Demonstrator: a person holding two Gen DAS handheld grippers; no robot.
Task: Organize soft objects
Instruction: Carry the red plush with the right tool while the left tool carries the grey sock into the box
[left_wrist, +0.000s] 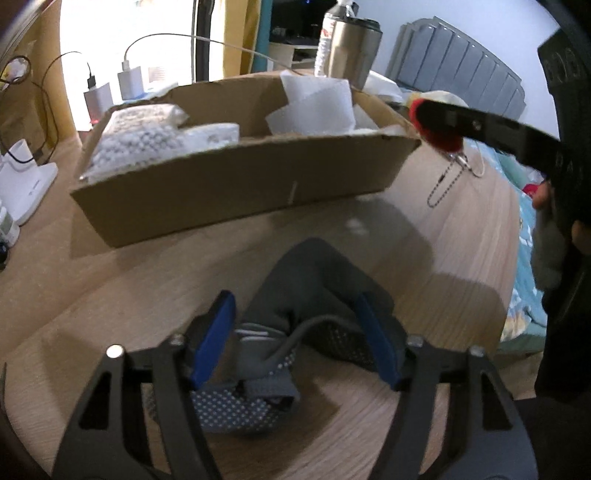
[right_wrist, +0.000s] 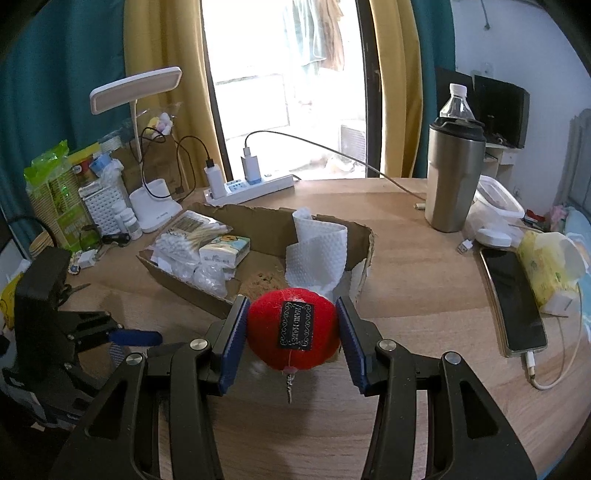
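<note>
My right gripper (right_wrist: 292, 325) is shut on a red felt ball (right_wrist: 293, 332) with a black label and a hanging chain, held above the table just in front of the cardboard box (right_wrist: 258, 221). In the left wrist view the ball (left_wrist: 441, 138) hangs at the box's right corner (left_wrist: 399, 155). My left gripper (left_wrist: 295, 332) is open, its blue pads either side of a grey dotted sock (left_wrist: 306, 295) that lies on the table. The box holds cotton swabs (right_wrist: 192, 236), a tissue pack (right_wrist: 225, 251) and white foam wrap (right_wrist: 317, 247).
A steel tumbler (right_wrist: 456, 177) and a water bottle (right_wrist: 456, 103) stand at the back right. A phone (right_wrist: 513, 302) on a cable and a yellow tissue pack (right_wrist: 546, 266) lie at the right. A power strip (right_wrist: 251, 188), a desk lamp (right_wrist: 147, 206) and clutter fill the back left.
</note>
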